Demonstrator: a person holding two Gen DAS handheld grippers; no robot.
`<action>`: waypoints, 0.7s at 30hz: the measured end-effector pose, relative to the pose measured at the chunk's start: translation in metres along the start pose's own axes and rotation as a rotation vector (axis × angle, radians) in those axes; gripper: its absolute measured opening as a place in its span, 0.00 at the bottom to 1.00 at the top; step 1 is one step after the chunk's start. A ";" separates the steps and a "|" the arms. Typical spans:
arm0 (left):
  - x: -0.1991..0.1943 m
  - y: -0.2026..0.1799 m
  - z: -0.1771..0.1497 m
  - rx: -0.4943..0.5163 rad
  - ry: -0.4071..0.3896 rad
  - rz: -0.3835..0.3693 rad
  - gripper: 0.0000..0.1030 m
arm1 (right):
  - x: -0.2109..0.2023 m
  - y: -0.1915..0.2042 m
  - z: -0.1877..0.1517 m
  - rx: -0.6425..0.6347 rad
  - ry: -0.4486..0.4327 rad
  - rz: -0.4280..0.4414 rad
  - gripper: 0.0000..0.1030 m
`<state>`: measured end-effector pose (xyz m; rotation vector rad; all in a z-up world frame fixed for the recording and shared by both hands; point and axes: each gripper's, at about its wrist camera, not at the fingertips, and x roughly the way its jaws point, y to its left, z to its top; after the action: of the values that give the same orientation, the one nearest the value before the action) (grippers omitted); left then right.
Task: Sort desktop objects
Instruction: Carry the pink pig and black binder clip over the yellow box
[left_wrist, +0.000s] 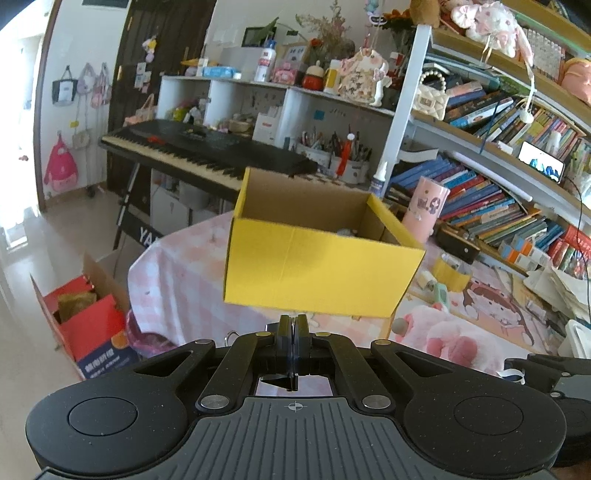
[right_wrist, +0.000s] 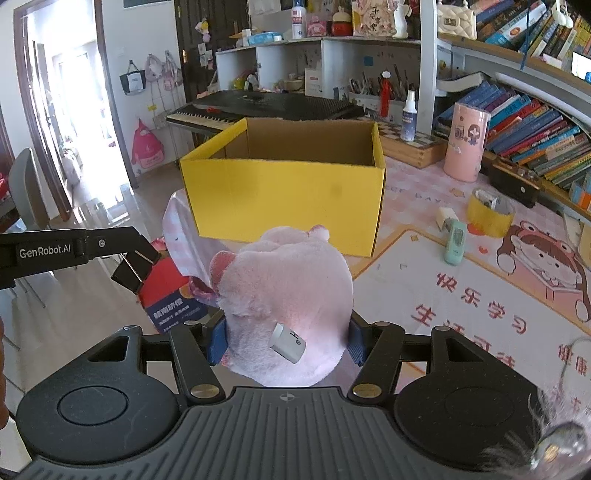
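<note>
An open yellow cardboard box stands on the pink checked tablecloth near the table's left corner. My right gripper is shut on a pink plush toy with a white tag, held just in front of the box. The plush also shows at the lower right of the left wrist view. My left gripper is shut and empty, just below the box's near wall. It shows in the right wrist view to the left of the plush.
A yellow tape roll, a mint green stapler and a pink cylinder lie on the table right of the box. A keyboard piano stands behind. A red carton sits on the floor at the left.
</note>
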<state>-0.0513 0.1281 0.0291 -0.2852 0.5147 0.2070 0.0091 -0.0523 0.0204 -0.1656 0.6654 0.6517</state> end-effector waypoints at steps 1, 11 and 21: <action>0.001 0.000 0.003 0.003 -0.008 -0.002 0.00 | 0.000 0.000 0.002 -0.002 -0.009 -0.002 0.56; 0.022 -0.011 0.041 0.030 -0.100 -0.025 0.00 | 0.006 -0.015 0.045 -0.030 -0.132 -0.005 0.56; 0.062 -0.025 0.079 0.045 -0.161 0.015 0.00 | 0.039 -0.049 0.104 -0.058 -0.208 0.044 0.56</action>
<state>0.0439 0.1376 0.0687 -0.2191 0.3615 0.2306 0.1169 -0.0354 0.0746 -0.1350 0.4515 0.7203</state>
